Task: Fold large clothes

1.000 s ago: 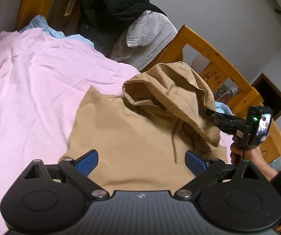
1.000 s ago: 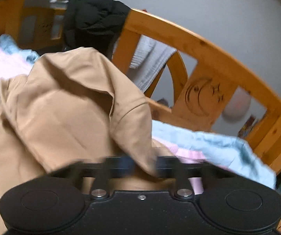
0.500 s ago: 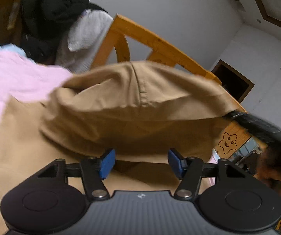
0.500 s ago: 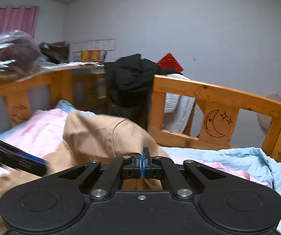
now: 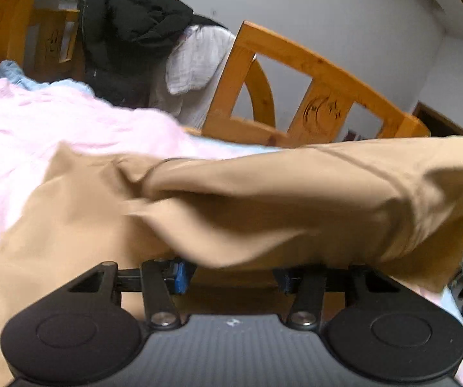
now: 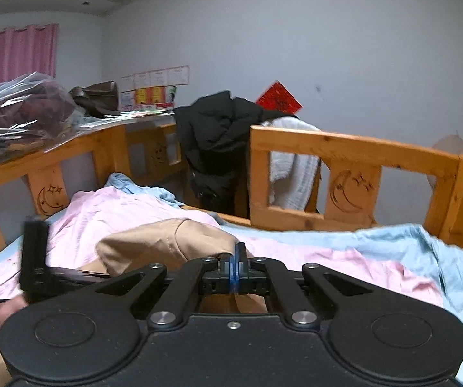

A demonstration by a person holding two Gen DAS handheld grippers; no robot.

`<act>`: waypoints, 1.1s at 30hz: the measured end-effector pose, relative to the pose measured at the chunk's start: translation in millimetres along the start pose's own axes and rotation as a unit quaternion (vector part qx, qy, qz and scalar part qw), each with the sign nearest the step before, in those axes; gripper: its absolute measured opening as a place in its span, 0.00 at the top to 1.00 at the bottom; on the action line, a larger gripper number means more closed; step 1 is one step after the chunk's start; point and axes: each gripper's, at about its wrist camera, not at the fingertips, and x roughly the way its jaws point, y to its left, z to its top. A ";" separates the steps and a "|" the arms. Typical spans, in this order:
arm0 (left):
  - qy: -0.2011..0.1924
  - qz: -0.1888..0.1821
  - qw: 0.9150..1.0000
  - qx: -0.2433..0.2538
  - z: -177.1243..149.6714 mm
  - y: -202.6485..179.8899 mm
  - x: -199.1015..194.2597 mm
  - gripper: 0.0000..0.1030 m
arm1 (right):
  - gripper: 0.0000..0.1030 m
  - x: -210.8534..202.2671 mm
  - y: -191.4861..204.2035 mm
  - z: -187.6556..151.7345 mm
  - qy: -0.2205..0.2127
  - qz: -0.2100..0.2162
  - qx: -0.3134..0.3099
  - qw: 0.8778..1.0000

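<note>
From the left wrist, the left gripper (image 5: 231,272) stood half-wide, jaws closing, a fold of the tan hoodie (image 5: 263,200) draped between them over the pink sheet (image 5: 54,129) at ten o'clock; from the right wrist, the right gripper (image 6: 237,269) was clamped shut on the hoodie's hood (image 6: 167,242) at twelve o'clock.

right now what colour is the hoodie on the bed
Tan, a plain khaki brown. The hoodie shows best in the left wrist view.

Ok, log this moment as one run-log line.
stage: lifting hood | right gripper: shut on tan hoodie | left gripper: closing, hood fabric between, not pinched | surface: pink sheet
</note>
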 end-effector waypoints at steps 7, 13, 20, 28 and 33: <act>0.048 -0.125 0.984 -0.114 2.3 43.0 -35.6 0.30 | 1.00 6.2 -3.7 -1.5 0.009 0.001 0.011 1.000; 0.041 -0.137 0.964 -0.224 3.2 54.7 -16.2 0.29 | 1.00 10.3 0.7 1.3 0.013 -0.003 0.007 1.000; 0.033 -0.177 0.908 -0.379 -10.7 72.8 1.9 0.29 | 1.00 6.9 1.1 -1.1 0.020 -0.016 0.005 1.000; 0.037 -0.228 0.883 -0.408 -11.4 84.0 -1.9 0.26 | 1.00 5.7 -6.1 -7.8 0.028 -0.027 0.009 0.999; 0.042 -0.243 0.877 -0.413 -11.6 82.3 -2.4 0.21 | 1.00 6.8 -7.6 -8.2 0.028 -0.025 0.009 0.999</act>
